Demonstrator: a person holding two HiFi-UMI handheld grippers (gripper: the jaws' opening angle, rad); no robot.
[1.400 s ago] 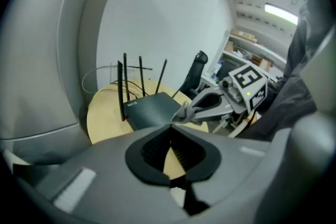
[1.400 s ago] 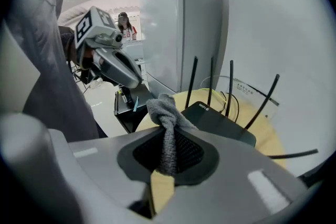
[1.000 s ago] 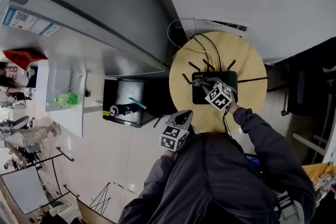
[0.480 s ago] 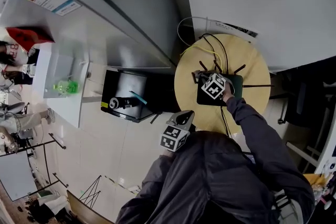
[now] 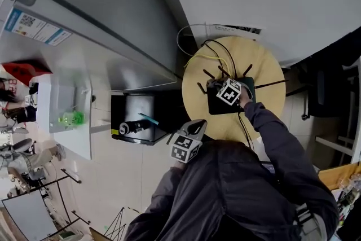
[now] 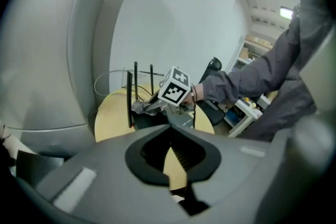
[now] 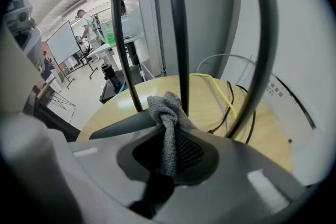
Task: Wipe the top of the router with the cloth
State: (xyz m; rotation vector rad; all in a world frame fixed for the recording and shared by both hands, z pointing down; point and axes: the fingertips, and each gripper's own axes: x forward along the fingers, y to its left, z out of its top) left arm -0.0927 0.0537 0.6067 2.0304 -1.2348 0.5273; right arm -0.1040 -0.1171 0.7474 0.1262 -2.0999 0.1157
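Two grippers are out, but only one is working: the right gripper (image 5: 219, 87) is clamped on a bunched grey cloth (image 7: 167, 113), whose knotted end lies among the upright antennas (image 7: 181, 34) at the back of the black router (image 5: 221, 105). The left gripper (image 5: 197, 123) hangs off the table's near edge with its jaws pressed together on nothing. The cloth looks soft and light, so it will likely fold and drag rather than push; a pinch low on the wad should keep a broad face down. The router seems light and rigid and might slide under a firm stroke, and its thin antennas and the cables (image 5: 217, 53) could snag. It sits on a small round wooden table (image 5: 256, 62) by a white wall, with pale tiled floor (image 5: 141, 166) beside it.
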